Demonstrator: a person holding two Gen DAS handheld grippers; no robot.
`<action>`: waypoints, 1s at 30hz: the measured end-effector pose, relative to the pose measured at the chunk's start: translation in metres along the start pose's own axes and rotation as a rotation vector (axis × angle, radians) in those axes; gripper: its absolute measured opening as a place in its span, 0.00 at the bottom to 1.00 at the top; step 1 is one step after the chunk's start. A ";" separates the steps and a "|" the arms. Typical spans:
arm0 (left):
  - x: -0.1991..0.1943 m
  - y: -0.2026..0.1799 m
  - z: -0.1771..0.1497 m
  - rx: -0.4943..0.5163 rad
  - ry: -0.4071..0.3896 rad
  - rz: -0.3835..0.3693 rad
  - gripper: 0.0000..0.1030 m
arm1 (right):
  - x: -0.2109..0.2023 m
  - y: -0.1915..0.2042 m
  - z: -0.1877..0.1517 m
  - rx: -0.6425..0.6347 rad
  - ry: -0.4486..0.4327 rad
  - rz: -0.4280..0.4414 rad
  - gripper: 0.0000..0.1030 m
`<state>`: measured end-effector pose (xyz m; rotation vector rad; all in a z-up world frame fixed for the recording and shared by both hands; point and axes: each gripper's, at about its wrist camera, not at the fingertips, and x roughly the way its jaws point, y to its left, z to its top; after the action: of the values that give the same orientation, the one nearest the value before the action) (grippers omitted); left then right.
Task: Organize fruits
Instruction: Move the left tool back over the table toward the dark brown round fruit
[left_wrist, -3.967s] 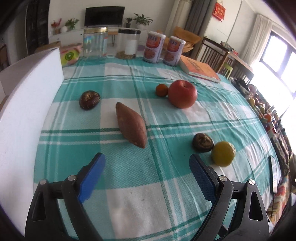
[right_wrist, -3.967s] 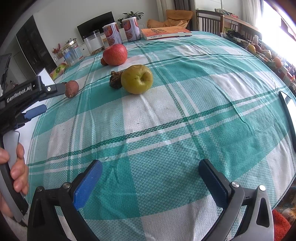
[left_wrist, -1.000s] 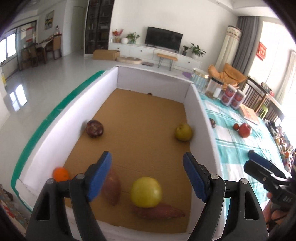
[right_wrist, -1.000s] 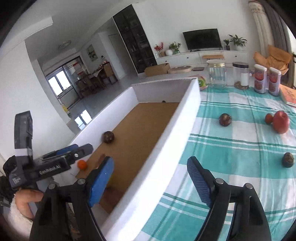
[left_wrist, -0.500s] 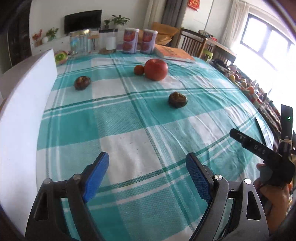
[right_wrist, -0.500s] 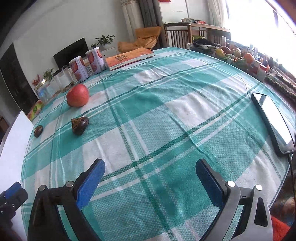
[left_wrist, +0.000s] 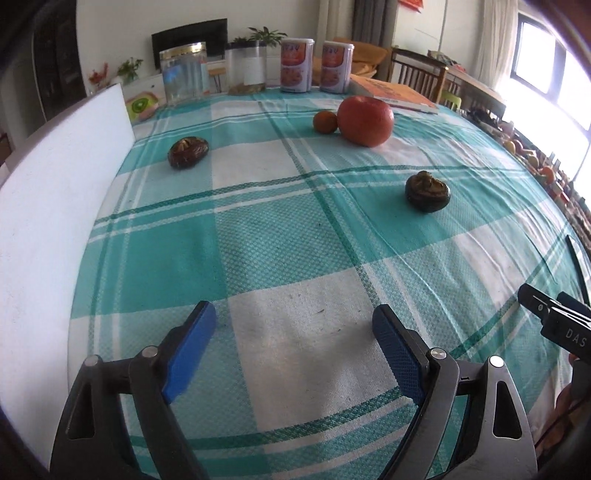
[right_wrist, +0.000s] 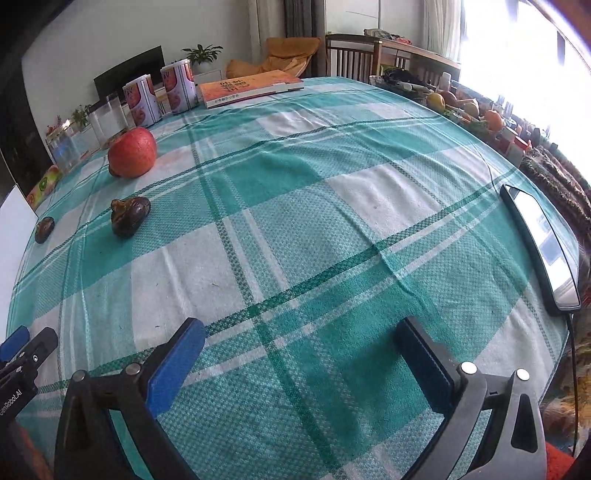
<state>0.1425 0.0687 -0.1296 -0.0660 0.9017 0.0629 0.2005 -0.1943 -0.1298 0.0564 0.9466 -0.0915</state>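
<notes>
Four items left: red apple (left_wrist: 365, 120) and small orange (left_wrist: 325, 122) touching at upper centre of the desk (left_wrist: 295, 258); two dark fruits (left_wrist: 427, 192) lower.
Left hand-held gripper (left_wrist: 293, 338): empty, jaws opening for the next pick.
Right hand-held gripper (right_wrist: 303, 363): empty, jaws opening.
White box wall (left_wrist: 55, 221): left edge, likely the destination.

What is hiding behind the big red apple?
A small orange fruit sits right beside the big red apple, touching it. From the right wrist view the apple covers it almost fully. Farther behind stand two cans.
</notes>
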 end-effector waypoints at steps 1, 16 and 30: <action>0.001 -0.002 0.000 0.011 0.005 0.009 0.89 | 0.001 0.002 0.000 -0.010 0.003 -0.010 1.00; 0.004 -0.003 0.001 0.020 0.009 0.013 0.91 | 0.001 0.003 -0.001 -0.011 0.000 -0.015 1.00; 0.002 0.004 0.002 -0.006 0.005 -0.032 0.91 | 0.001 0.002 0.000 -0.011 0.000 -0.014 1.00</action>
<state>0.1449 0.0727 -0.1300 -0.0865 0.9054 0.0356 0.2007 -0.1919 -0.1306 0.0394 0.9474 -0.0992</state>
